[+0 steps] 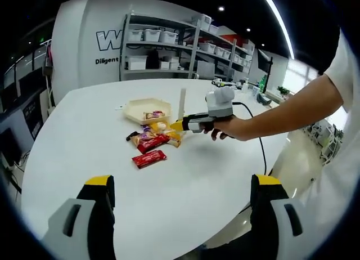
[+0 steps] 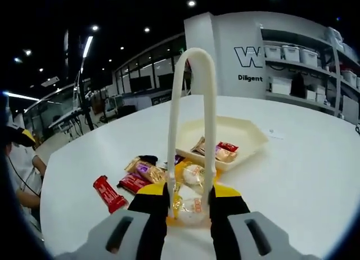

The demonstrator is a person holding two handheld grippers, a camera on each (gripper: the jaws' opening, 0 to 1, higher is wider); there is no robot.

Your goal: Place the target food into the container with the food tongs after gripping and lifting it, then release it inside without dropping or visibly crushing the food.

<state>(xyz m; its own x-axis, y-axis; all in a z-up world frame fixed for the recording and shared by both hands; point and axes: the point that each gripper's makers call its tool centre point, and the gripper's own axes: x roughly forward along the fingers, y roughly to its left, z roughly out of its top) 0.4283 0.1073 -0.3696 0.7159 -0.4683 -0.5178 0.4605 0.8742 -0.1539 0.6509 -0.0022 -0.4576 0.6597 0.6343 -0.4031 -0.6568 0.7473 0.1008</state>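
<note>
My right gripper (image 2: 190,195) is shut on white food tongs (image 2: 193,57), whose loop rises straight up the view. The tong arms straddle a yellow wrapped pastry (image 2: 190,175) in a pile of wrapped snacks (image 2: 143,173) on the white table. I cannot tell whether the pastry is pinched. Just behind the pile lies a cream tray container (image 2: 247,137) holding two packets (image 2: 216,150). In the left gripper view, a hand holds the right gripper (image 1: 194,124) and tongs (image 1: 181,102) over the pile (image 1: 157,137), beside the container (image 1: 135,111). My left gripper (image 1: 183,184) is open, well short of the pile.
A red bar (image 1: 149,158) lies apart at the near side of the pile, also the red bar (image 2: 108,193) left of my jaws. The person's arm (image 1: 281,111) reaches in from the right. Storage shelves (image 1: 169,46) stand beyond the round table's far edge.
</note>
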